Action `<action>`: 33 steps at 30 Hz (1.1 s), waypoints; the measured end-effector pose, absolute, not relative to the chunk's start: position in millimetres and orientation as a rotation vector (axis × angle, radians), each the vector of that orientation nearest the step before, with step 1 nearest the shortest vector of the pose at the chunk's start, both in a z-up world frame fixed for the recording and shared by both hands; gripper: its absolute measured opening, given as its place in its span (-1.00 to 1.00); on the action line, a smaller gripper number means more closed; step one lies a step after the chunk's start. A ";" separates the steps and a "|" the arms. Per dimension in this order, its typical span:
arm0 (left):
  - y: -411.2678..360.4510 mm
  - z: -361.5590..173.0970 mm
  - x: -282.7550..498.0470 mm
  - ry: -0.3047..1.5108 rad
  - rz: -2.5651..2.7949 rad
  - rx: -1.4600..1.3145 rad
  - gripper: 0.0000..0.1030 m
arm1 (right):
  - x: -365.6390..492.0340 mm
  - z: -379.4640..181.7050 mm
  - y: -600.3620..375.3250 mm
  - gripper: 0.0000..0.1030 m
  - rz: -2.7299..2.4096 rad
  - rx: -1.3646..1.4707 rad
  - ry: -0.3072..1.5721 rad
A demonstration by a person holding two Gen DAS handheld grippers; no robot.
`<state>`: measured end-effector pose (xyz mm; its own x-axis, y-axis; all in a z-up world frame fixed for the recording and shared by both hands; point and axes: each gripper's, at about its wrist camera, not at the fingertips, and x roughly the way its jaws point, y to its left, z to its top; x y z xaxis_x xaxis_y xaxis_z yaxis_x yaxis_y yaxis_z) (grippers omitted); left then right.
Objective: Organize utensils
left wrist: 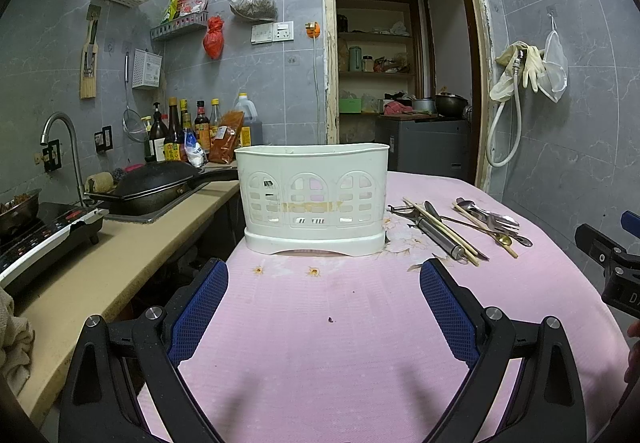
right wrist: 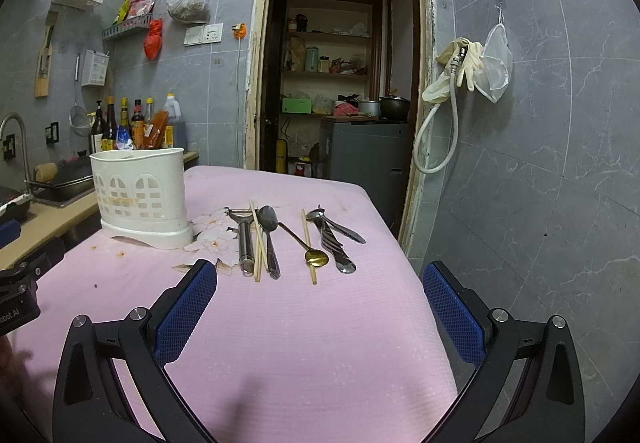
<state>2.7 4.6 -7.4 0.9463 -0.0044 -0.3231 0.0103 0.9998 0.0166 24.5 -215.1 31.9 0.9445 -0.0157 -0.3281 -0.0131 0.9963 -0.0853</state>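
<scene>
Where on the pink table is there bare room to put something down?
The near stretch of the pink cloth, between both open grippers and the utensil row, is bare. So is the far strip behind the utensils. It is crowded around the peeler, chopsticks, gold spoon and fork, right of the white caddy.

Home kitchen: faucet [left wrist: 60,131], wok [left wrist: 156,183], sauce bottles [left wrist: 188,131].

The left wrist camera looks low over the near edge of the pink tablecloth [left wrist: 320,343], straight at the white utensil holder [left wrist: 314,199], which stands near. The right wrist camera sits further right and faces the row of utensils [right wrist: 296,239] in the middle of the table. Both views share the holder [right wrist: 140,199], the utensils [left wrist: 456,223], the doorway [left wrist: 400,55] and the tiled wall.
</scene>
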 end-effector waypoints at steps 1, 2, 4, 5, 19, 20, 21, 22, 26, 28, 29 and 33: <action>4.3 -8.3 2.2 0.329 -0.008 0.018 0.83 | 24.5 32.0 -215.0 1.00 -0.002 -0.087 0.334; 4.3 -8.7 2.1 0.330 -0.008 0.019 0.83 | 24.5 31.9 -215.0 1.00 -0.002 -0.087 0.334; 4.3 -9.5 2.1 0.330 -0.008 0.018 0.83 | 24.6 31.4 -214.8 1.00 -0.002 -0.087 0.335; 4.3 -9.7 1.9 0.329 -0.008 0.018 0.83 | 24.6 32.0 -215.1 1.00 -0.001 -0.086 0.336; -1.1 -15.8 2.9 0.335 -0.014 0.021 0.83 | 28.7 24.9 -213.9 1.00 -0.001 -0.084 0.343; -2.2 -16.2 3.1 0.334 -0.016 0.023 0.83 | 28.7 24.6 -213.8 1.00 -0.002 -0.085 0.342; -2.8 -14.5 4.8 0.334 -0.020 0.023 0.83 | 28.8 25.6 -214.2 1.00 -0.001 -0.084 0.342; -3.6 -13.5 6.1 0.334 -0.026 0.024 0.83 | 29.0 24.8 -214.4 1.00 -0.001 -0.084 0.341; -5.1 -4.1 14.5 0.338 -0.044 0.022 0.83 | 32.3 26.1 -217.3 1.00 -0.005 -0.090 0.335; -6.4 0.7 20.8 0.345 -0.050 0.021 0.83 | 34.9 29.7 -220.7 1.00 -0.004 -0.093 0.335; -7.6 2.2 23.4 0.348 -0.050 0.022 0.83 | 36.5 32.9 -222.5 1.00 -0.003 -0.094 0.335; -14.2 11.2 34.5 0.357 -0.036 0.030 0.83 | 43.4 39.6 -226.8 1.00 -0.002 -0.105 0.324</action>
